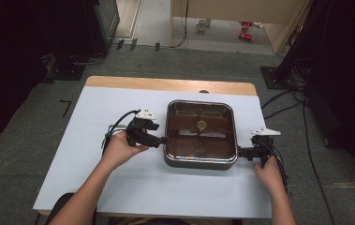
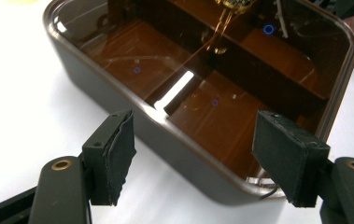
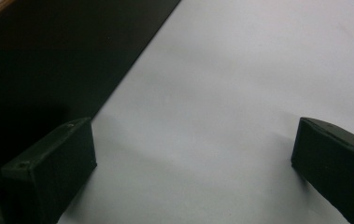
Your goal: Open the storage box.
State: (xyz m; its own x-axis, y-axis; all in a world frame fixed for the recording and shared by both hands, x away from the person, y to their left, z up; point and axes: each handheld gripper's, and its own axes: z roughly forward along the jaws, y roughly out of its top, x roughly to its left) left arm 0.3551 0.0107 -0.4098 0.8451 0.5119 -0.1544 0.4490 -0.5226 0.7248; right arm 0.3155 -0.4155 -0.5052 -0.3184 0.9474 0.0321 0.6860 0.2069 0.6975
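Note:
A dark brown rectangular box (image 1: pixel 198 163) with a glossy see-through brown lid lies in the middle of the table, and dividers show beneath the lid. My left gripper (image 1: pixel 162 139) sits at the box's left side. In the left gripper view its jaws stand open (image 2: pixel 195 140) above the near rim of the box (image 2: pixel 95 79), with the pads (image 2: pixel 118 154) off it. My right gripper (image 1: pixel 240 152) is low at the box's right side. Its jaws are open (image 3: pixel 193 154) over bare table, and the box's dark wall (image 3: pixel 48 56) lies beside the left jaw.
The table (image 1: pixel 119 187) is covered by a pale sheet, with a wooden strip (image 1: pixel 166 84) along its far edge. Cables (image 1: pixel 306 136) and dark stands (image 1: pixel 287 70) crowd the floor to the right. A yellowish glint (image 1: pixel 202 124) shows on the lid.

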